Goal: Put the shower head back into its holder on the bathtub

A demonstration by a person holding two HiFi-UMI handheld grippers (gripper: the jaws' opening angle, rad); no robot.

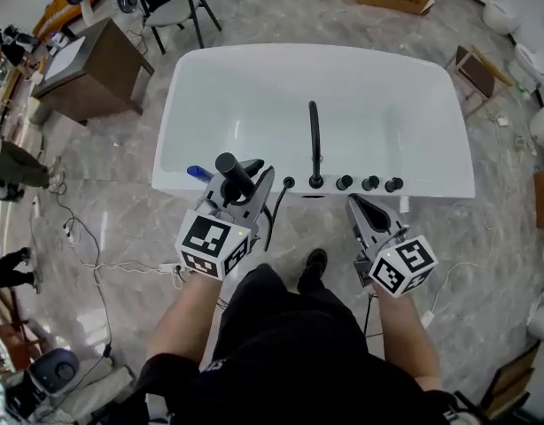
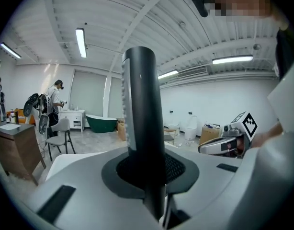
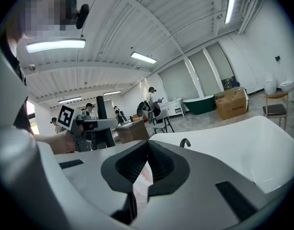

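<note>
From where I stand, the step in hand looks like carrying the black, stick-shaped shower head [image 2: 141, 114] over to its seat. The left gripper [image 1: 251, 180] pinches it about the middle, with the pads closed on its barrel. The wand is held above the near rim of the white oval bathtub [image 1: 431, 184], to the left of the small black ring holder [image 1: 288, 182] and clear of it. The right gripper [image 1: 353, 202] hangs on the other side with its jaws pressed together on nothing. The wand's long axis stands close to upright across the pads, rounded free end up and leaning a little, the lower end dropping below the jaws. In the left gripper view its dotted spray face shows along the left edge. The thin black hose [image 1: 274, 215] curls down outside the tub from near the ring. To do this well, I'd bring the lower end right over the ring and line the axis up with the socket. I'd then lower it straight so the hose feeds down without kinking. The tall black spout [image 1: 314, 140] and the row of round black knobs [image 1: 370, 183] need a wide berth. The grip should open only once the wand sits firm.
</note>
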